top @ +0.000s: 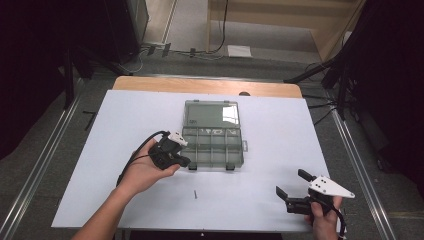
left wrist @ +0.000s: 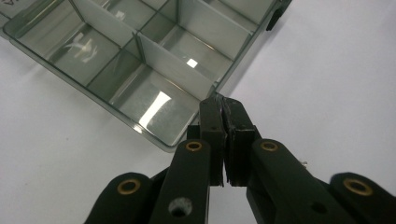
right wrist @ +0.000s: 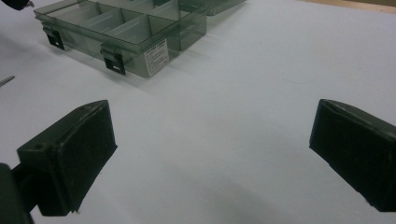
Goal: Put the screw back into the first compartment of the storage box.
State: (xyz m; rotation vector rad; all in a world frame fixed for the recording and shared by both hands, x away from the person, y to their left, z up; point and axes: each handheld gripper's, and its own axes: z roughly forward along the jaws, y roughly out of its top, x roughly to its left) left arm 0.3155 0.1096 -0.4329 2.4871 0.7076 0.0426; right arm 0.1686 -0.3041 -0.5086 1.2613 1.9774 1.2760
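1. Right gripper [top: 292, 187], nearest the camera at the table's near right edge, jaws wide apart, nothing between them; pads [right wrist: 74, 158] hang over bare white table [top: 125, 115].
2. Left gripper [top: 186, 161] held in the left hand [top: 142, 172], jaws pressed together. Whether anything thin is pinched between the pads I cannot tell.
3. Left gripper tips sit right at the near left corner of the clear compartment box [top: 214, 141], just beside its wall, contact unclear.
4. Box lies mid-table, lid open and flat behind it, two dark latches on the front wall, white label on a side wall [right wrist: 156, 56].
5. Small screw [top: 195, 193] lies on the table in front of the box, between the two grippers, apart from both.
6. Compartments near the left gripper look empty [left wrist: 154, 100].
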